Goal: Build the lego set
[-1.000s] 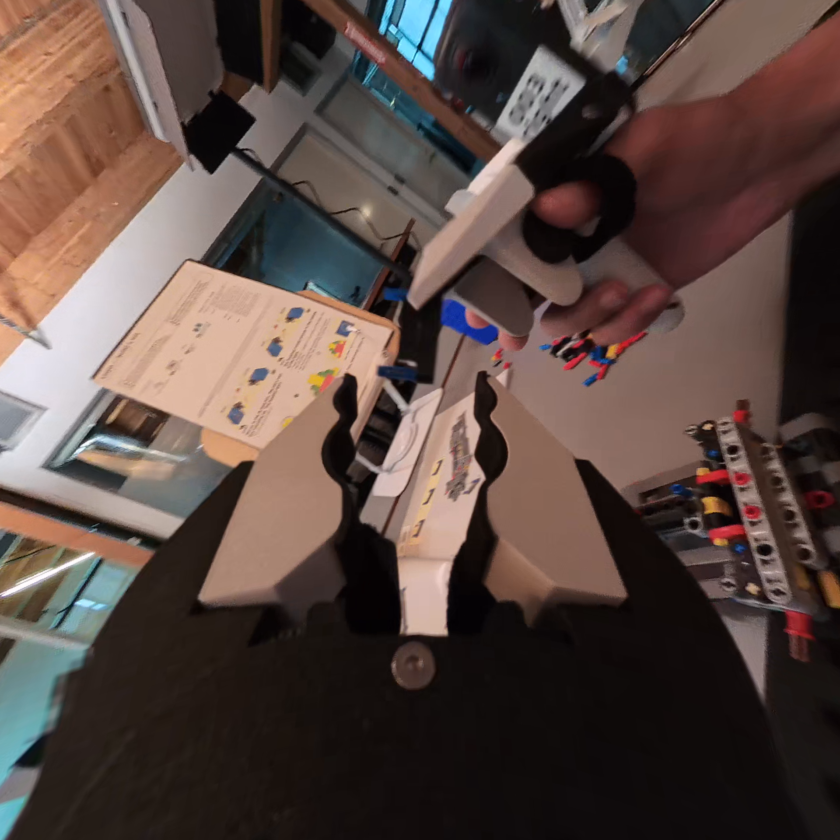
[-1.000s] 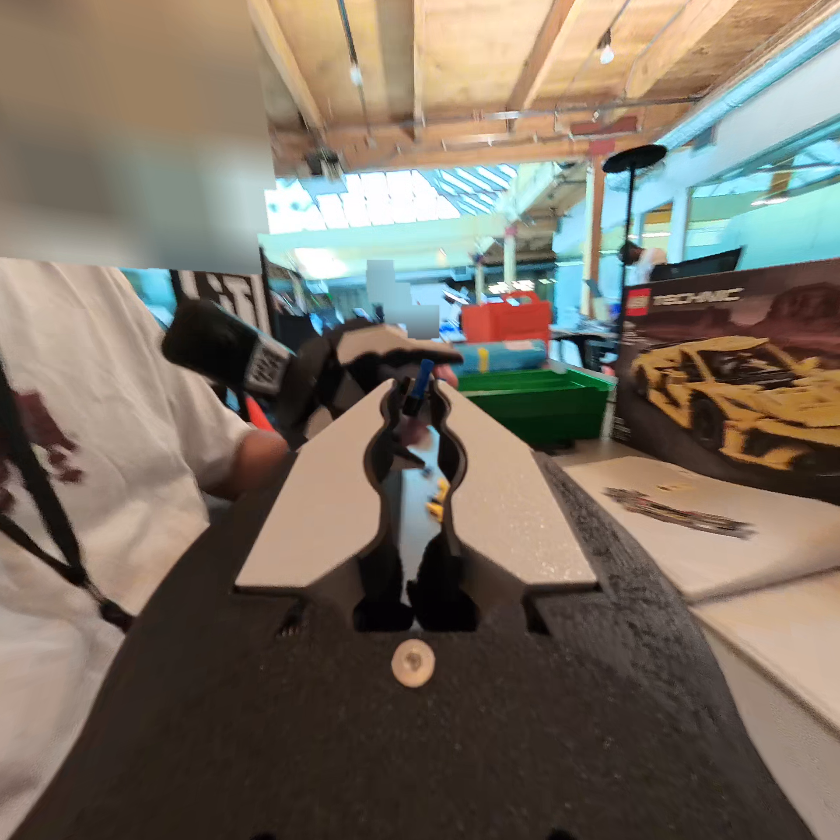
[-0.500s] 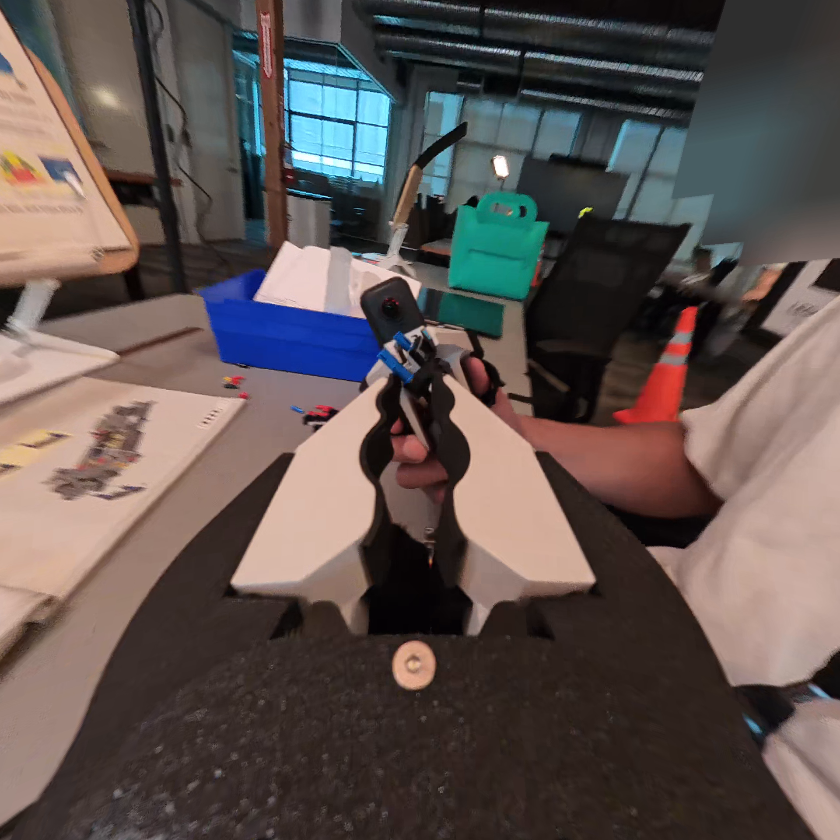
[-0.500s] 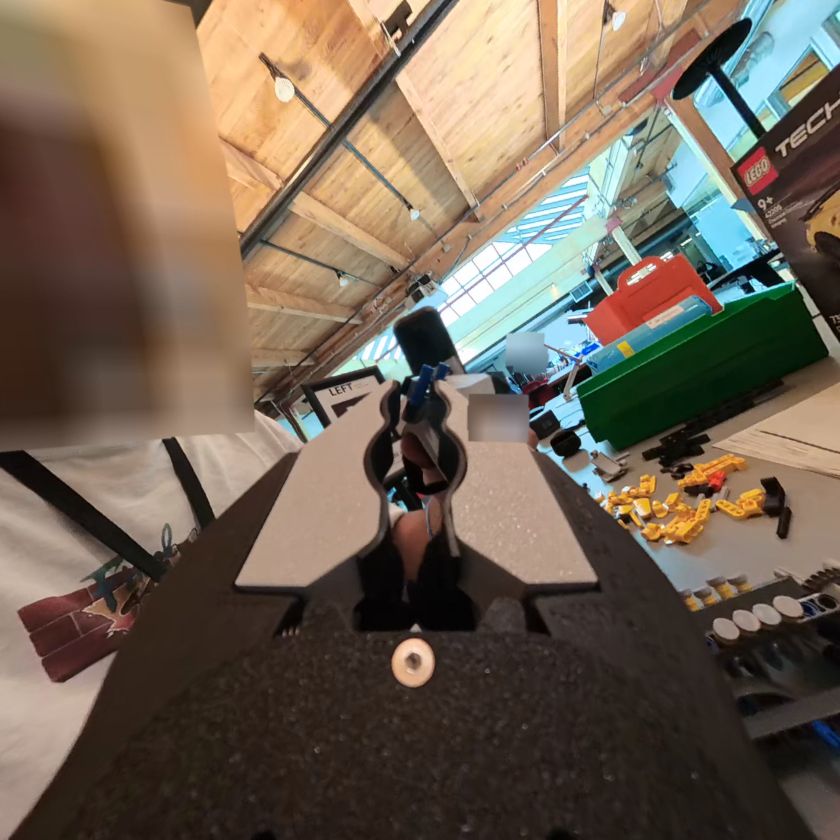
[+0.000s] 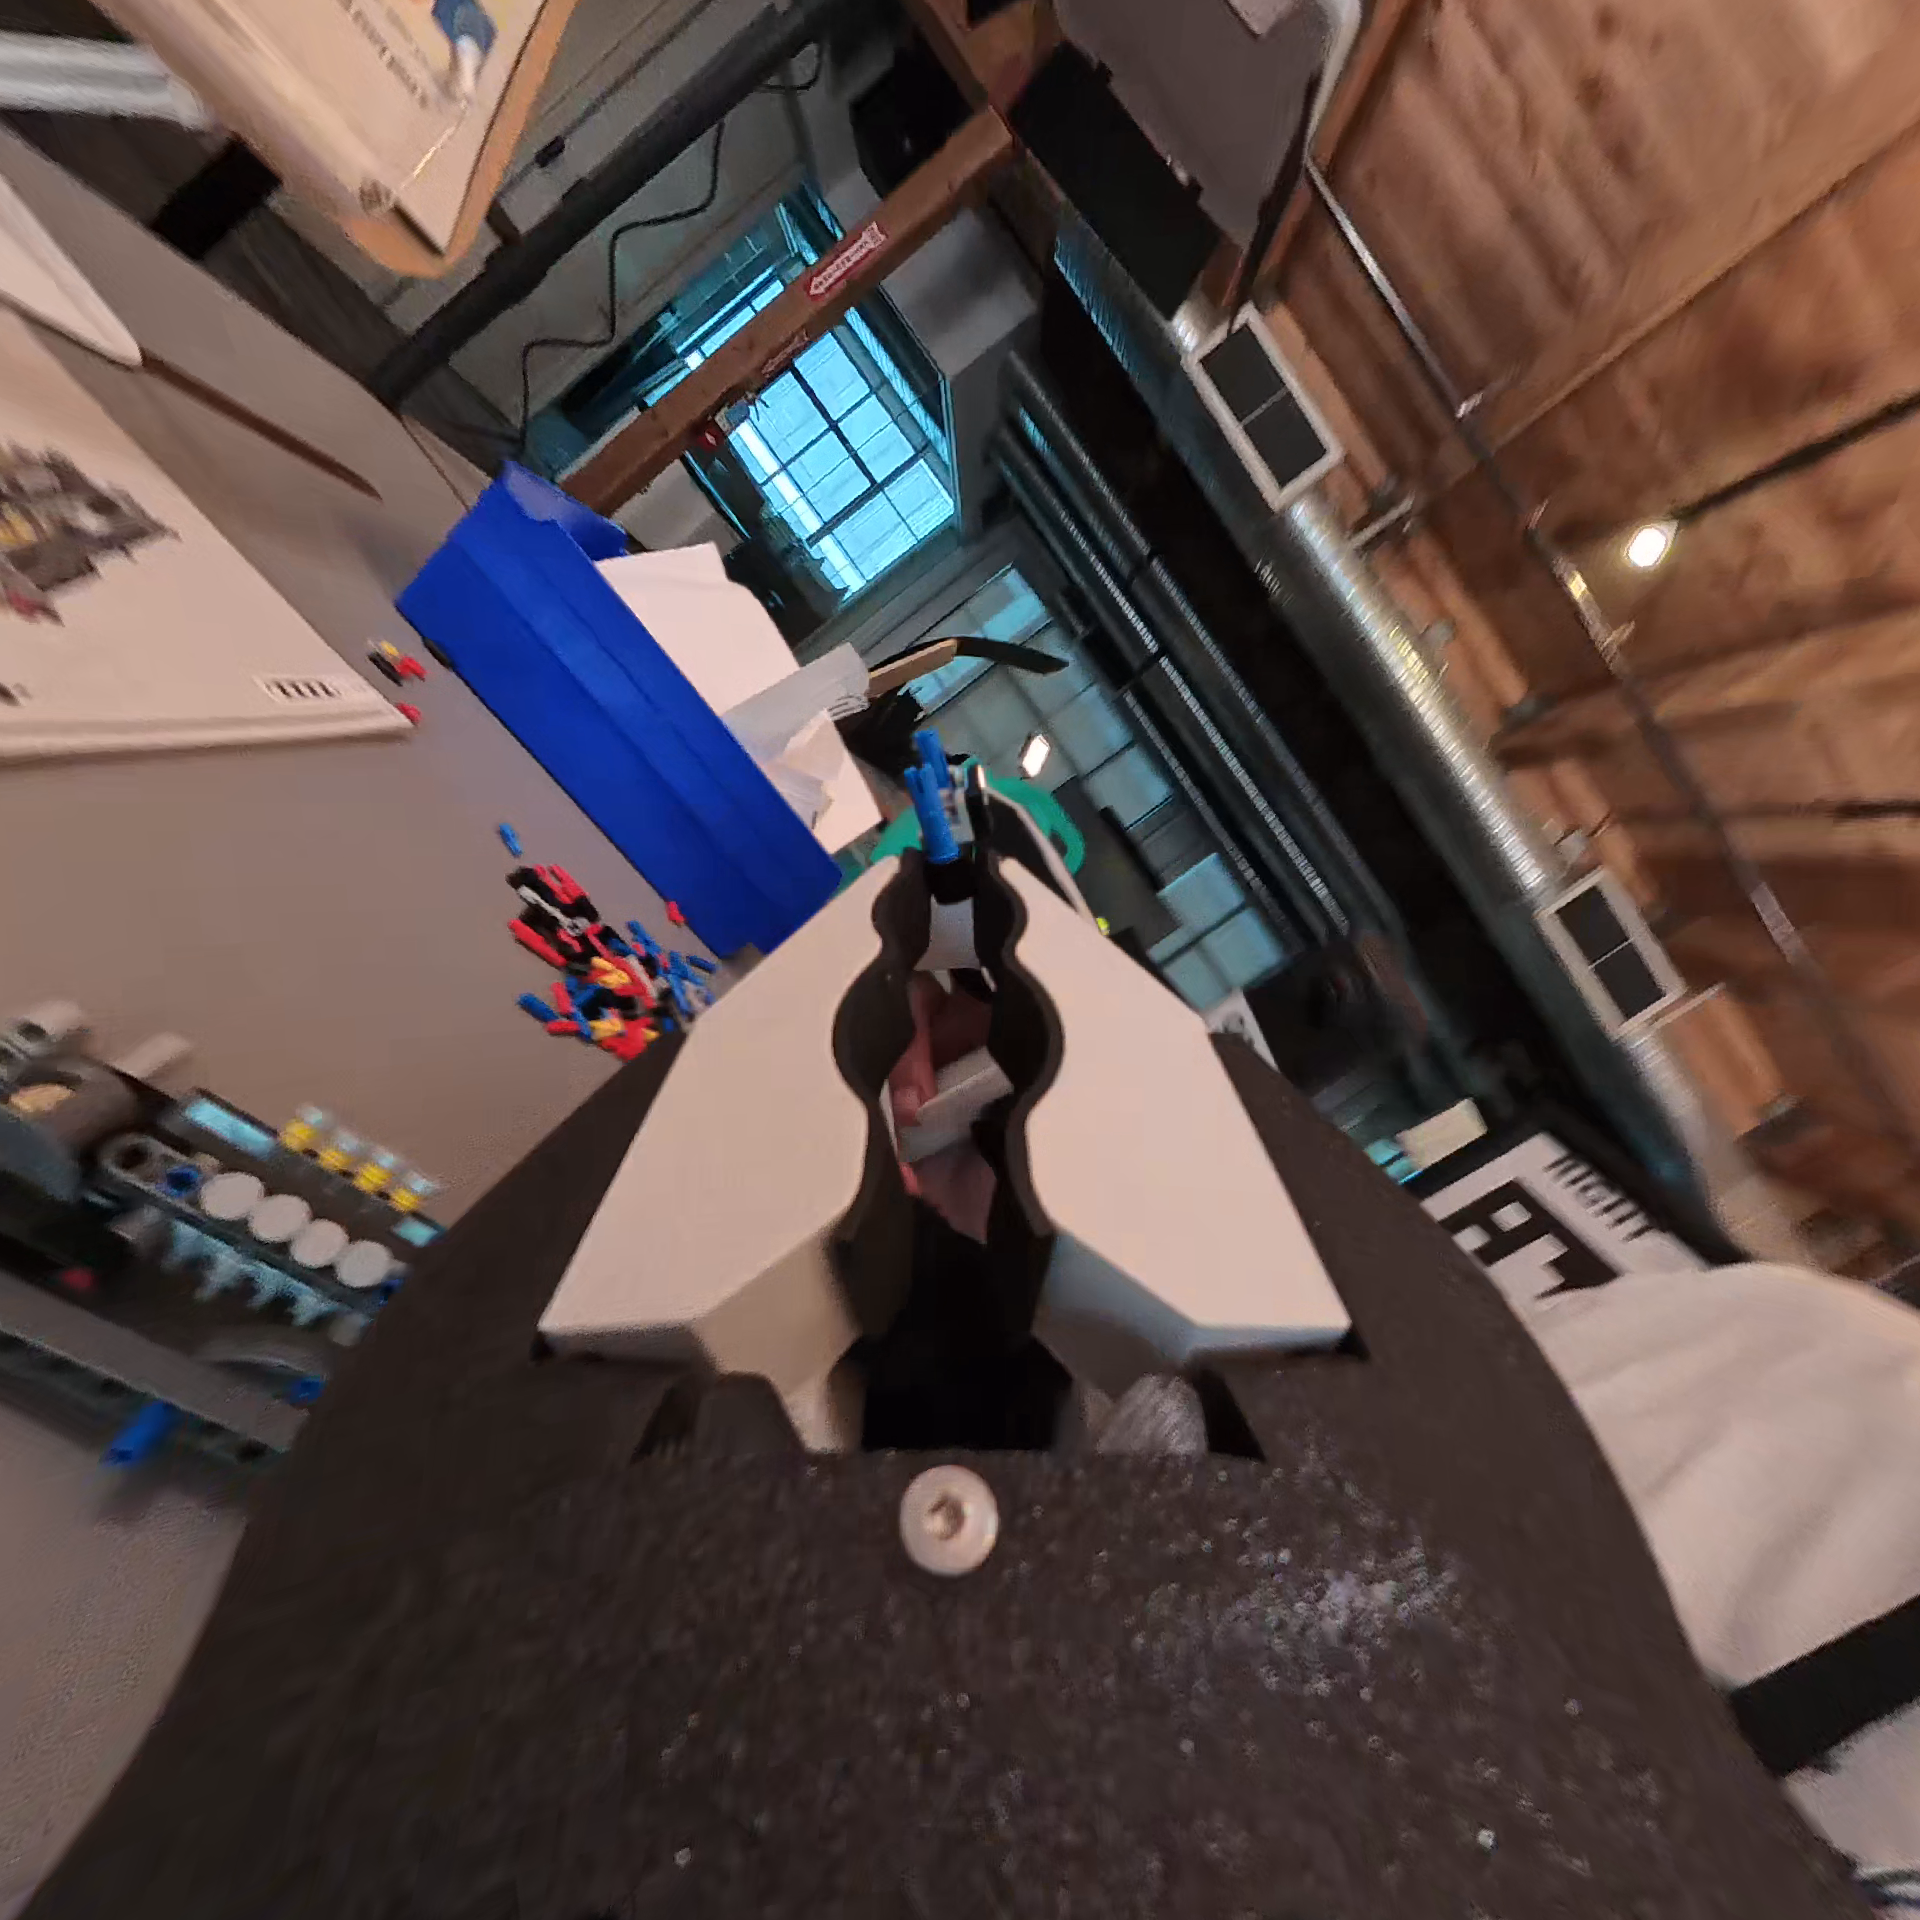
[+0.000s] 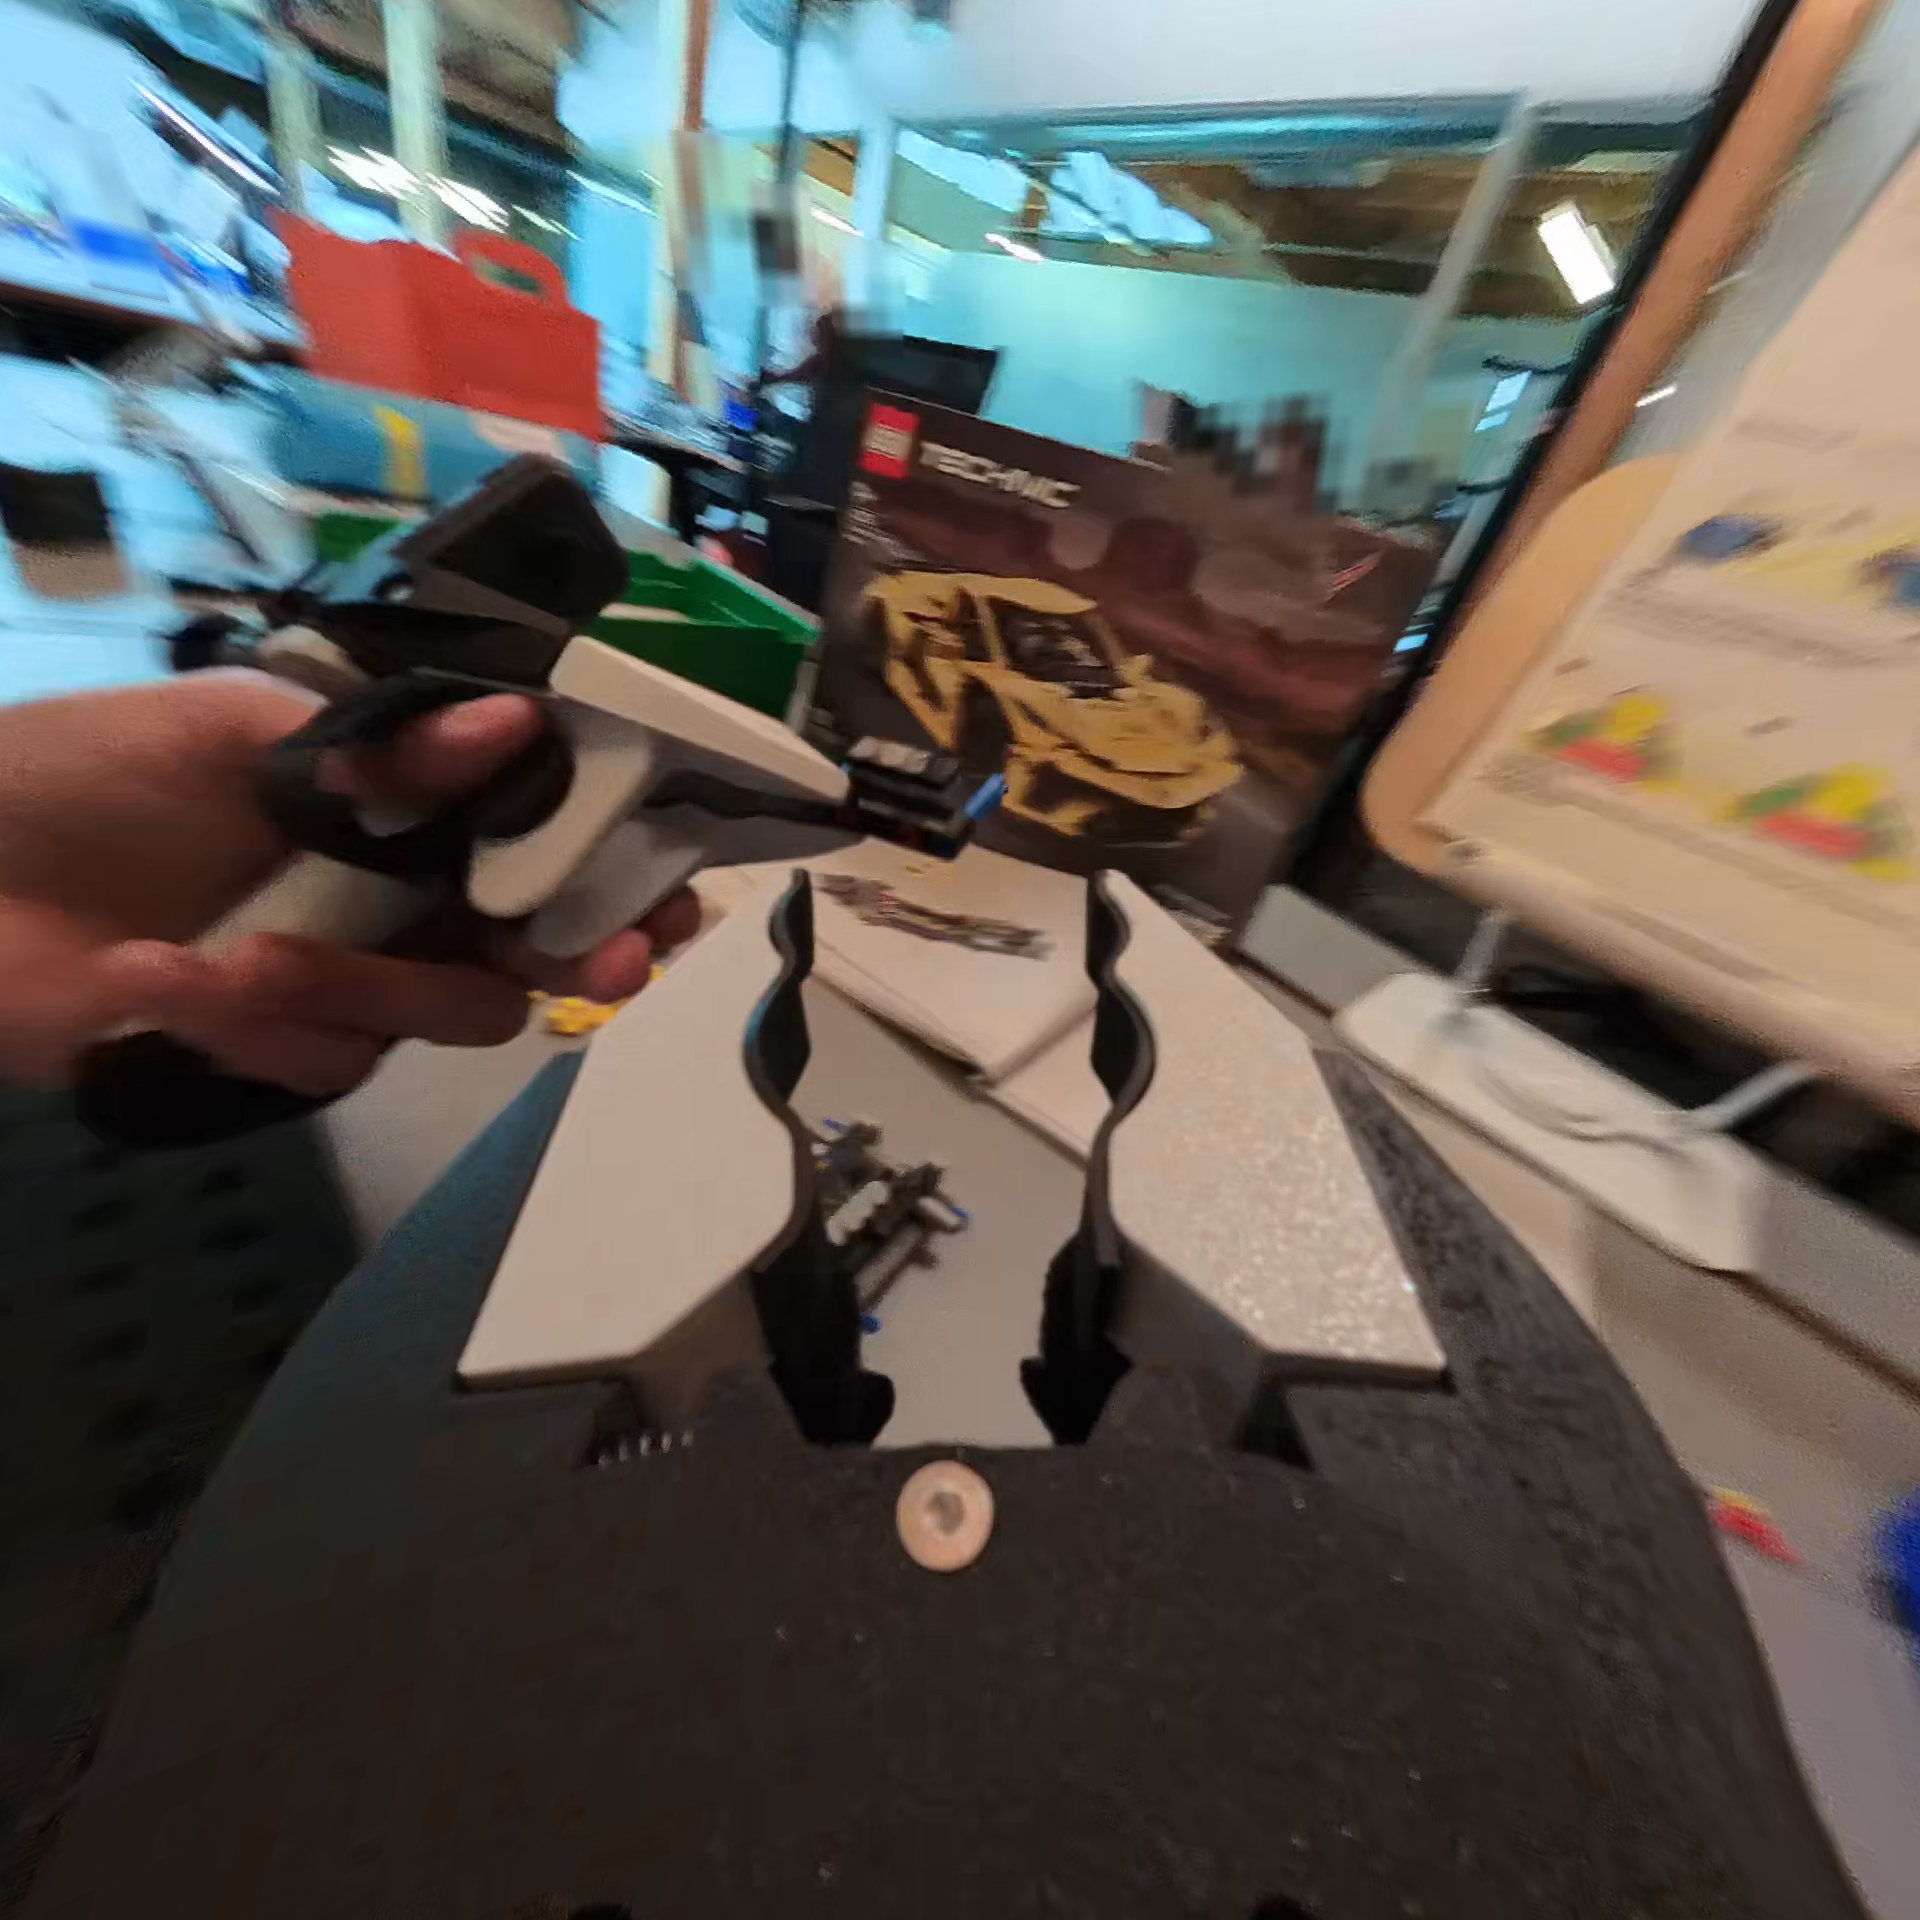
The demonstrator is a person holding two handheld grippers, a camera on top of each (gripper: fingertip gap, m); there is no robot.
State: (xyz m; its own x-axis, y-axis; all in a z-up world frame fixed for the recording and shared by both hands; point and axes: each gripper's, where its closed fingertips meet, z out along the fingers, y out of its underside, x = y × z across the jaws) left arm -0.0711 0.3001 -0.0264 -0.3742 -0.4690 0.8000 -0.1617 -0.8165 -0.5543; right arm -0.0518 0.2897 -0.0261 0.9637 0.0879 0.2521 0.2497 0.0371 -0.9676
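My left gripper [image 5: 943, 883] is shut on a small black lego piece with blue pins [image 5: 938, 805], which sticks out past its fingertips. The right wrist view shows this left gripper [image 6: 844, 792] from the side, held by a hand, with the same black piece [image 6: 909, 795] at its tip. My right gripper [image 6: 951, 896] is wide open and empty, just below and apart from that piece. A partly built grey and black lego assembly [image 6: 883, 1205] lies on the table between the right fingers; it also shows in the left wrist view [image 5: 260, 1226].
The lego box [image 6: 1091, 644] stands at the back, with an open instruction booklet [image 6: 935, 940] in front of it. An instruction sheet on a stand [image 6: 1714, 675] is at the right. A blue bin [image 5: 623, 707] and a pile of loose pieces [image 5: 603, 966] lie on the grey table. Left and right tips are no more than a few centimetres apart.
Half a second ago both grippers were shut on the small piece tip to tip. The right gripper has opened and drawn back; the left gripper keeps the piece.
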